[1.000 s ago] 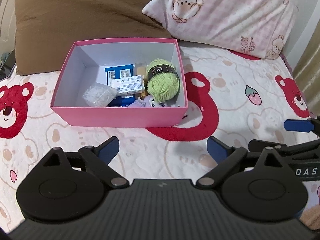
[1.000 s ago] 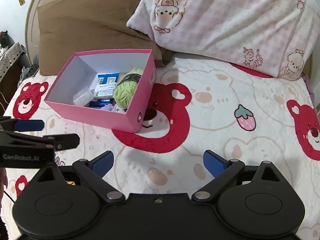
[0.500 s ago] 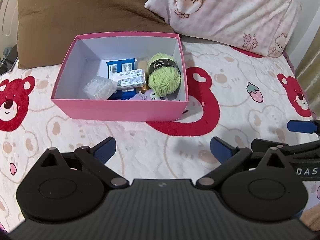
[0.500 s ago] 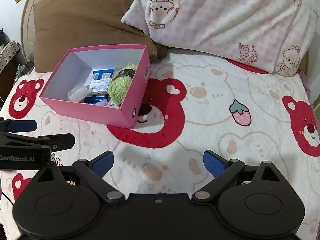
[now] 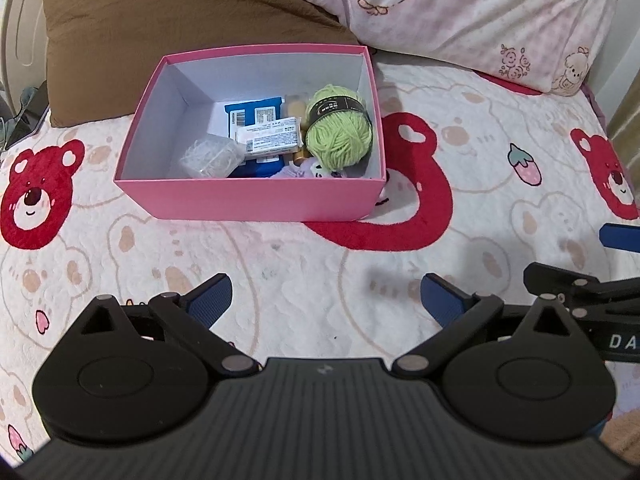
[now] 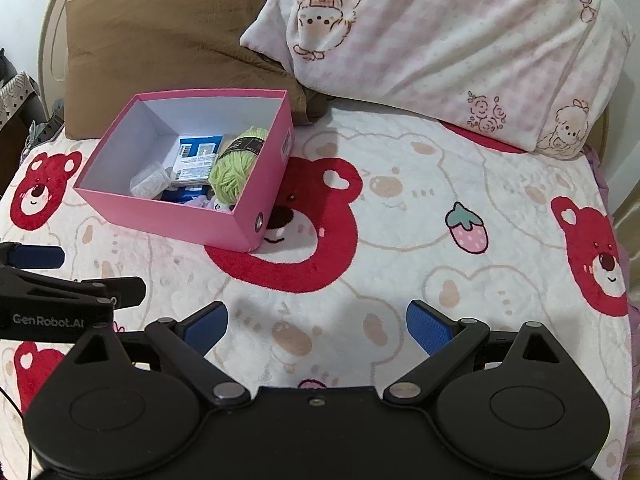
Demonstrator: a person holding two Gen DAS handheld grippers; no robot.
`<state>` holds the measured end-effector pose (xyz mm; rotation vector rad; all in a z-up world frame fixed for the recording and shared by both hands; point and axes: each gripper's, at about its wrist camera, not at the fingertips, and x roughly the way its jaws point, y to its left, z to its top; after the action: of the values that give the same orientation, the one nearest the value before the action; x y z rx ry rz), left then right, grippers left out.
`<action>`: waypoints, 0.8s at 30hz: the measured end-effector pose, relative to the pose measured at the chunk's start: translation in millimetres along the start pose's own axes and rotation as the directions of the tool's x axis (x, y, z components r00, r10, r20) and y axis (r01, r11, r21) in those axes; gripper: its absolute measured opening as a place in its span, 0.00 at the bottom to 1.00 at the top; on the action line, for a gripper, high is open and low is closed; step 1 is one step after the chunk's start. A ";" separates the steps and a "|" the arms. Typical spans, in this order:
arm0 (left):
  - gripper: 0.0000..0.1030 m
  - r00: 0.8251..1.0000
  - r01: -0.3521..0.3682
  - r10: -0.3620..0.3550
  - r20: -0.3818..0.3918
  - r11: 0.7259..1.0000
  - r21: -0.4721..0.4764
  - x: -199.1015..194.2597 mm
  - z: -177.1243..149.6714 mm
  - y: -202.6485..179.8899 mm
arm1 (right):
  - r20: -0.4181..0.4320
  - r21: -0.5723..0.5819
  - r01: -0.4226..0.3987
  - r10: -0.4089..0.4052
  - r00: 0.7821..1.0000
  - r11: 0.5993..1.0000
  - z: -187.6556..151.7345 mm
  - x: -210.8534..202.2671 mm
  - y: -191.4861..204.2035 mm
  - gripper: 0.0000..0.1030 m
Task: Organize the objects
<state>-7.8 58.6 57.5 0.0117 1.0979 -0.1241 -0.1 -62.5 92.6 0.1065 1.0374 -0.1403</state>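
Nearest to me, my left gripper hangs over the bear-print bedspread with its blue pads spread wide and nothing between them; my right gripper is just beside it, equally wide apart and empty. Past them sits the pink box, and everything I can see to tidy is already inside it: the green yarn ball against the right wall, a white labelled packet lying on a blue packet, a clear bag at the near left, and some small pale things at the near wall that I cannot make out. No loose item shows on the bedspread, so I judge the gathering done or nearly so. Beyond the box lie the brown pillow and the pink checked pillow. Compared with a second ago, the box sits slightly farther up in both views and the grippers are as wide as they were.
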 end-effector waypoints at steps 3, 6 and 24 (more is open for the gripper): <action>0.99 1.000 -0.013 0.013 -0.001 1.000 -0.001 -1.0 -0.7 -1.5 | -0.003 0.000 0.001 -0.001 1.000 1.000 -0.6 0.6 -0.6 0.95; 0.99 1.000 -0.025 0.025 -0.003 1.000 -0.005 -0.9 -0.8 -2.2 | -0.003 0.000 0.001 -0.001 1.000 1.000 -1.0 0.7 -0.9 0.95; 0.99 0.999 -0.047 0.047 -0.022 0.999 -0.010 2.9 -2.8 -1.5 | -0.014 -0.003 0.010 -0.010 1.000 1.000 -2.5 3.8 -1.5 0.95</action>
<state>-9.1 57.0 53.7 0.0296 1.1194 -0.0766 -0.6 -63.8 88.0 0.0995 1.0525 -0.1474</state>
